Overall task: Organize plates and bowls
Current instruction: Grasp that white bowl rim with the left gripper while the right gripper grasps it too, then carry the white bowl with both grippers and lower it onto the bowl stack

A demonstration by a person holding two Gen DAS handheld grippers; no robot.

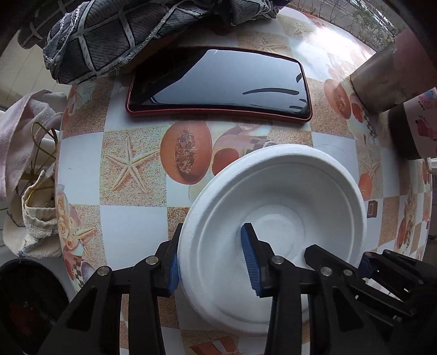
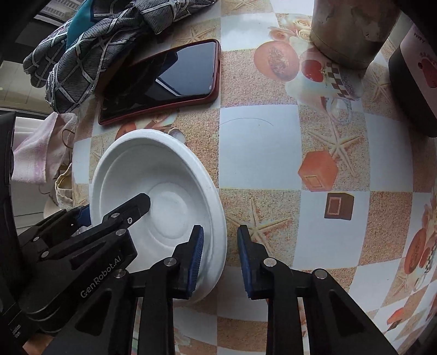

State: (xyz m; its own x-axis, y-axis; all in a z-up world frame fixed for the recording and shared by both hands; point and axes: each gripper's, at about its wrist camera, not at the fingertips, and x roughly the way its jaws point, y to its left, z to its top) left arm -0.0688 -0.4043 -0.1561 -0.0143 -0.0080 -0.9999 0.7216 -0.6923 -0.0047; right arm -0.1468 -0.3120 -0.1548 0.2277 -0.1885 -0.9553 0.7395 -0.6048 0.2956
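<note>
The bench wears a checked oilcloth printed with starfish, fruit, mugs and roses, with daylight glaring on its far right part. Past the far right corner in the left view, greenery shows outdoors. Off the left edge lie pale cloths over a light surface.

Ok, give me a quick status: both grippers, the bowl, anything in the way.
Left gripper open, straddling the white bowl rim. Right gripper open, straddling the opposite rim. Bowl upright on the table. Phone beyond, apart from it.
</note>
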